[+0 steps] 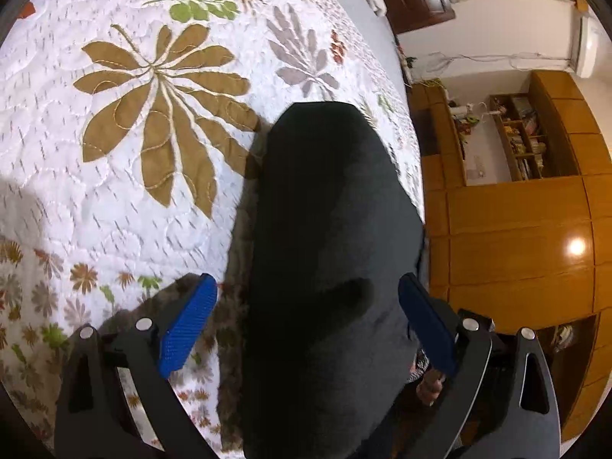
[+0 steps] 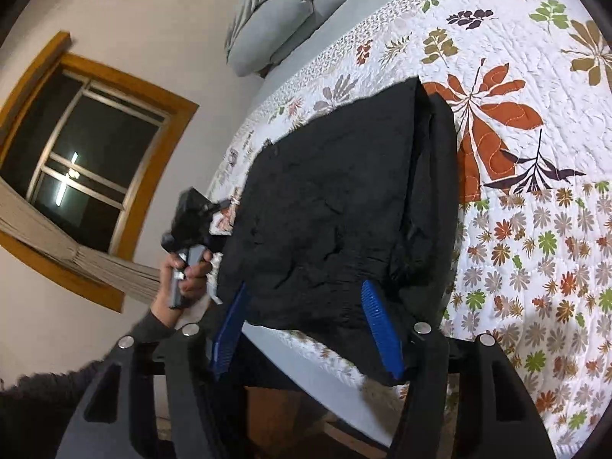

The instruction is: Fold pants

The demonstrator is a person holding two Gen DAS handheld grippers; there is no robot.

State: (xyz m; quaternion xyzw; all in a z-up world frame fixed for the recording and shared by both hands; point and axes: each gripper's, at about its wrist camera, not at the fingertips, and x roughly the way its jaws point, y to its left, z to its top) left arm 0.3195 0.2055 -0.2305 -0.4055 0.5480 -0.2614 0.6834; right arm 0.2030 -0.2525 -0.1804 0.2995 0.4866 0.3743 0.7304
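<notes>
Pants (image 2: pixel 336 206), black and folded into a thick bundle, lie at the edge of the bed on the leaf-patterned quilt (image 2: pixel 535 229). My right tongs (image 2: pixel 306 329) stand wide, blue pads either side of the bundle's near edge, gripping nothing. My left tongs (image 1: pixel 306 329) are wide too, the dark cloth running between their pads without being pinched. In the right view I see a hand (image 2: pixel 187 271) on the other tool's grip beside the bed.
</notes>
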